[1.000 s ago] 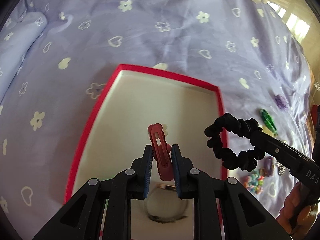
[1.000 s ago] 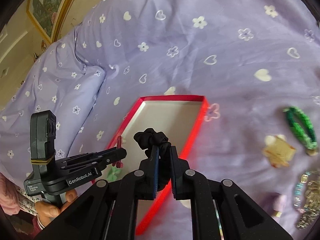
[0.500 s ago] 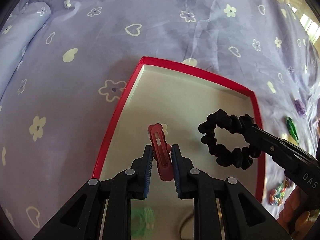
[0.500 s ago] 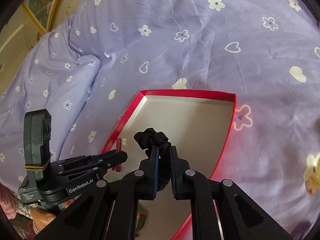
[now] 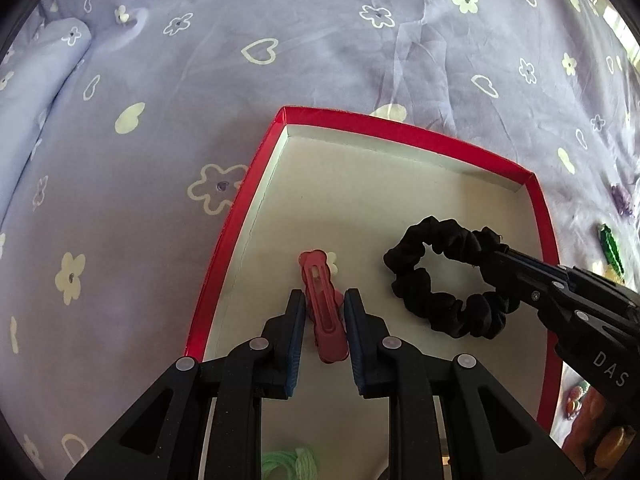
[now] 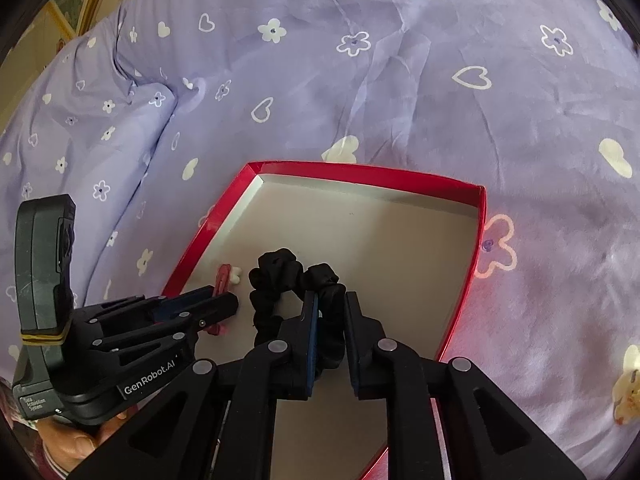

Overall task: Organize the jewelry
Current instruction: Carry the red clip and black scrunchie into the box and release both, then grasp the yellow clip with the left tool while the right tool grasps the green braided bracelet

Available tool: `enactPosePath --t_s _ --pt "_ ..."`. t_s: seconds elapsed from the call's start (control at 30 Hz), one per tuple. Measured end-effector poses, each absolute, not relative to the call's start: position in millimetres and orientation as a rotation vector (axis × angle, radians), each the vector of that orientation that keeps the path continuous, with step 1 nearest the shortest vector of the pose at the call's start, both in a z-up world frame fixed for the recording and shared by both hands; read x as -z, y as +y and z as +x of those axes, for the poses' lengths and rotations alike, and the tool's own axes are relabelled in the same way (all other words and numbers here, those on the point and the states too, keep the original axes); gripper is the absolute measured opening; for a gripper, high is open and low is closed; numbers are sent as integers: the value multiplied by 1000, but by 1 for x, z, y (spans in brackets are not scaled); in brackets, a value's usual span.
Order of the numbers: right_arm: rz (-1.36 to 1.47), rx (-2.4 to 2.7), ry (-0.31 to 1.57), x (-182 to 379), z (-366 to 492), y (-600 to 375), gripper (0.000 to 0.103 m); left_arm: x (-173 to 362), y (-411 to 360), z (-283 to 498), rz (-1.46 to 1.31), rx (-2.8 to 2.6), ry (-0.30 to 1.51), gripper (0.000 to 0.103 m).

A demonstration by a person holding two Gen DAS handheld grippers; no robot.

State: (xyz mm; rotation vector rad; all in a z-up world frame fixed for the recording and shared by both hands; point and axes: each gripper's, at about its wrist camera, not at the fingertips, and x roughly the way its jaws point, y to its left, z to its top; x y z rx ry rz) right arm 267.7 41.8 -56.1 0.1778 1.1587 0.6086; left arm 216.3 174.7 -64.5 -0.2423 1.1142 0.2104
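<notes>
A shallow red box [image 5: 400,132] with a pale floor lies on the lilac bedspread. My left gripper [image 5: 323,296] is shut on a red hair clip [image 5: 316,276], which it holds low over the left part of the box floor. From the right, my right gripper [image 5: 500,258] holds a black scrunchie [image 5: 440,316] over the same floor. In the right wrist view the scrunchie [image 6: 280,268] fills the gap between my right gripper's [image 6: 328,298] jaws, which are opening. There the left gripper [image 6: 234,304] and the clip [image 6: 223,274] sit near the box [image 6: 360,174] rim.
A green hair clip [image 5: 610,246] and a purple piece [image 5: 622,200] lie on the bedspread right of the box. Mint-green thread [image 5: 288,460] shows at the box's near end. A cream piece [image 6: 628,396] rests far right. A hand [image 6: 68,440] holds the left gripper.
Both grippers have come down and forward over the box, which now looks larger. The right jaws have parted a little around the scrunchie. The clip stays gripped.
</notes>
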Motion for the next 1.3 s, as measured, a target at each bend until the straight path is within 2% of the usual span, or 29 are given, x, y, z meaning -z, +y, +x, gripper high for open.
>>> enactPosePath --t_s 0.13,0.2,0.27,0.5,0.63,0.8,0.9,1.3 --pt "170 -605 1160 55 269 42 24 65 173 217 -240 -216 1117 23" --pt "180 -607 1159 54 270 41 28 64 173 216 -241 -220 1119 28" --pt "185 -607 1151 51 269 39 29 63 174 215 -245 -230 1118 40" --pt "216 -617 1124 35 262 26 29 47 176 198 -273 -244 1084 44" --pt "233 -619 1098 22 252 12 36 33 171 183 -294 -239 1056 51" --pt "258 -591 1073 9 239 -17 36 18 157 168 -317 -210 1038 54" --pt "272 -563 1067 5 232 -37 36 9 146 160 -323 -186 1027 60" --pt "320 -435 1042 -3 205 -121 38 -16 97 149 -298 -77 1009 66"
